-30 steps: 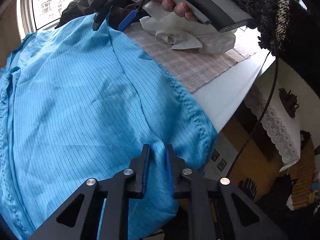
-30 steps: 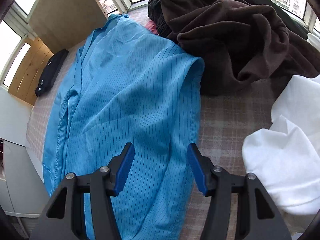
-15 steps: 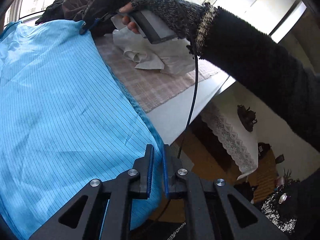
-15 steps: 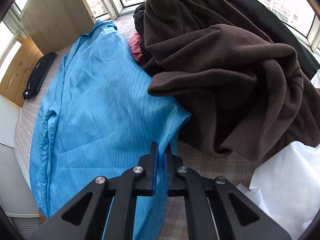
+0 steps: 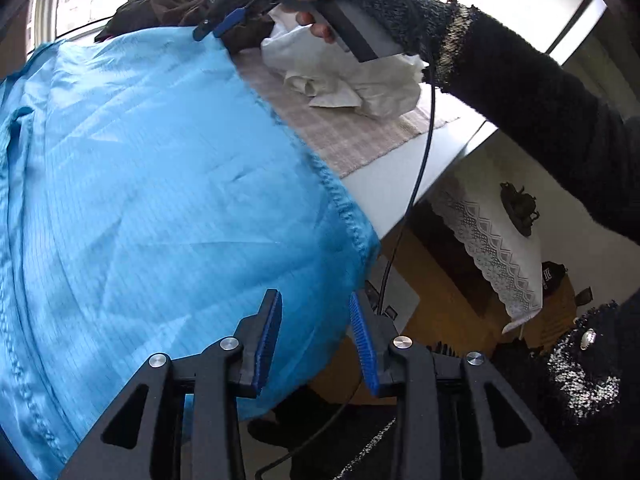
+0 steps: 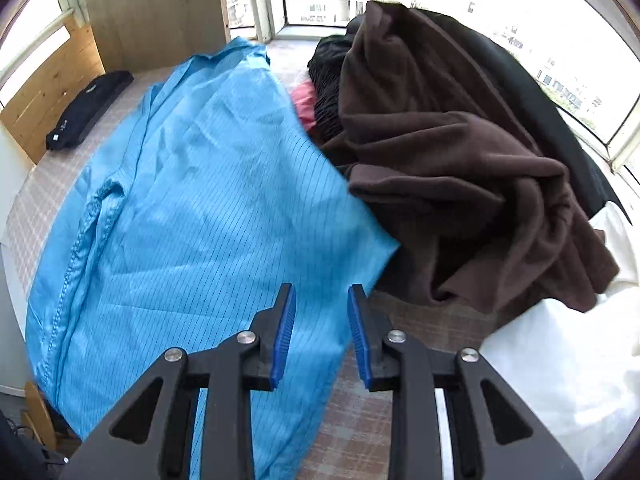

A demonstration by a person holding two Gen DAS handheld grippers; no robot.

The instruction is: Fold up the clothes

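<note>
The bright blue pinstriped garment (image 6: 192,232) lies spread flat on a pale checked woven cloth (image 6: 360,412), reaching from under both claws away toward the far windows, its stitched hem (image 5: 340,208) running along its right side in the left wrist view. The left gripper (image 5: 316,336) is released, blue pads parted, with the near corner of the garment below and between its fingers, not pinched. The right gripper (image 6: 320,328) is likewise spread, its left finger over the blue fabric and its right finger over the checked cloth (the garment's edge passes beneath the gap). Just right of and beyond the right gripper sits a heaped dark brown fleece garment (image 6: 448,152), touching the blue garment's edge, with a small pink-red item (image 6: 306,102) tucked behind. Nearer on that side lies crumpled white fabric (image 6: 560,352). Far left of that claw, a flat black case (image 6: 88,108) rests by wooden panelling (image 6: 44,92).
</note>
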